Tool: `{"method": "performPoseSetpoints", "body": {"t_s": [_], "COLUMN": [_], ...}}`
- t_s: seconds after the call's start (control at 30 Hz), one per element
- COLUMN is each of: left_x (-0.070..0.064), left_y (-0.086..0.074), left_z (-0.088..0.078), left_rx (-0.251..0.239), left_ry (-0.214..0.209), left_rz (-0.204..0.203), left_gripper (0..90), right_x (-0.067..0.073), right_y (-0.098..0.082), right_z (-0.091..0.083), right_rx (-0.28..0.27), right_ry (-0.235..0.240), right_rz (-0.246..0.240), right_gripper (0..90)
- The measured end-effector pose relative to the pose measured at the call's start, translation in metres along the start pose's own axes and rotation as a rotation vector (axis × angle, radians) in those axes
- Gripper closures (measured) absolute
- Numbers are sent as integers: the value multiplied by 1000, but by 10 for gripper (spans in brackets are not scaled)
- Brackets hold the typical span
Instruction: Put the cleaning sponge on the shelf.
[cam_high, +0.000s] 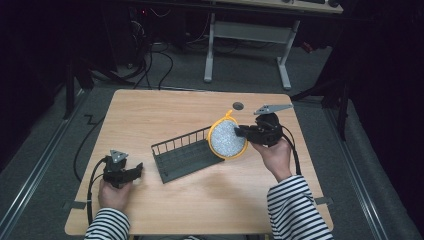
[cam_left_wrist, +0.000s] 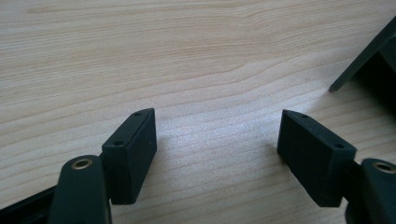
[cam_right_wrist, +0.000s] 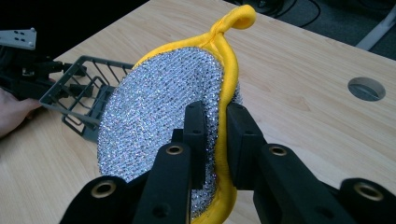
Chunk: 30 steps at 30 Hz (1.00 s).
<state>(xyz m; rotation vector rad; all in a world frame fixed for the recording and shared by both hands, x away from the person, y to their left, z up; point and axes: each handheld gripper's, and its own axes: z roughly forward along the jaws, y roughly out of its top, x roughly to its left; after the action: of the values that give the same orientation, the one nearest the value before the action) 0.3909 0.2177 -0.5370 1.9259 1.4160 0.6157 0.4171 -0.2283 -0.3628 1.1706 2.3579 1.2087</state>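
My right gripper (cam_high: 244, 132) pinches the yellow-rimmed scrubber (cam_high: 227, 138) on edge, hanging loop at twelve o'clock. The rack (cam_high: 186, 152) lies at nine o'clock from it, probably touching. My left gripper (cam_high: 134, 170) idles wide and empty, at the rack's eight.
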Motion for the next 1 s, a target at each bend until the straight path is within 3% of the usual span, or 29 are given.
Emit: {"method": "performPoseSetpoints", "body": {"t_s": [0.33, 1.0], "left_x": [0, 0], "left_y": [0, 0], "left_z": [0, 0], "left_rx": [0, -1], "left_ry": [0, 0], "left_rz": [0, 0], "left_gripper": [289, 288], "right_x": [-4, 12], "right_y": [11, 29], "right_z": [25, 62], "right_rx": [11, 20], "right_ry": [11, 30], "right_rz": [32, 1], "right_gripper": [797, 793]}}
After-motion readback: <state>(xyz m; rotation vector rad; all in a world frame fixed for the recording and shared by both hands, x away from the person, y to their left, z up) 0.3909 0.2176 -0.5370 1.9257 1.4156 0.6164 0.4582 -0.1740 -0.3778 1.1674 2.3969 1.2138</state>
